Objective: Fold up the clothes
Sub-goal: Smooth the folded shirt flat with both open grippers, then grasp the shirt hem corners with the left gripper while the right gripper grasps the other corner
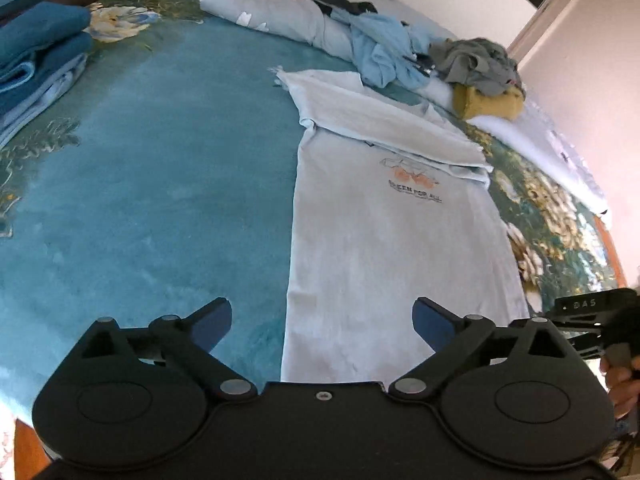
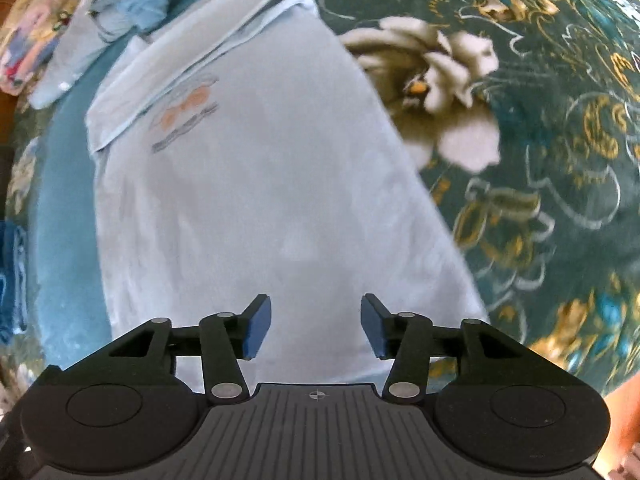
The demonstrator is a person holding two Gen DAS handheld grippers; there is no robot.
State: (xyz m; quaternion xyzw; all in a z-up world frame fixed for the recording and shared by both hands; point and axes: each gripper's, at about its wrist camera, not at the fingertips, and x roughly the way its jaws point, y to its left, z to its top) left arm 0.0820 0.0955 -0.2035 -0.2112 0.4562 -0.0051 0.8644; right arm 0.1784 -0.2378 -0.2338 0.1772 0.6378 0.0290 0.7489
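The white T-shirt (image 1: 392, 248) lies flat on the bed's teal floral blanket (image 1: 160, 184), folded lengthwise into a long strip, with its sleeve part laid across the top just above the orange and grey chest print (image 1: 412, 178). Its near hem runs under both tools. The left tool (image 1: 322, 326) hangs over the hem's left corner, jaws spread wide and holding nothing, one blue pad over the bare blanket and the other over the cloth. The right tool (image 2: 316, 328) sits above the middle of the hem, jaws parted about halfway, nothing between them, the shirt (image 2: 248, 200) stretching away beneath. Beyond the shirt's far end sits a heap of unfolded clothes (image 1: 400, 52): light blue, grey and a mustard piece. Off to the left, folded blue items (image 1: 36, 64) are stacked.
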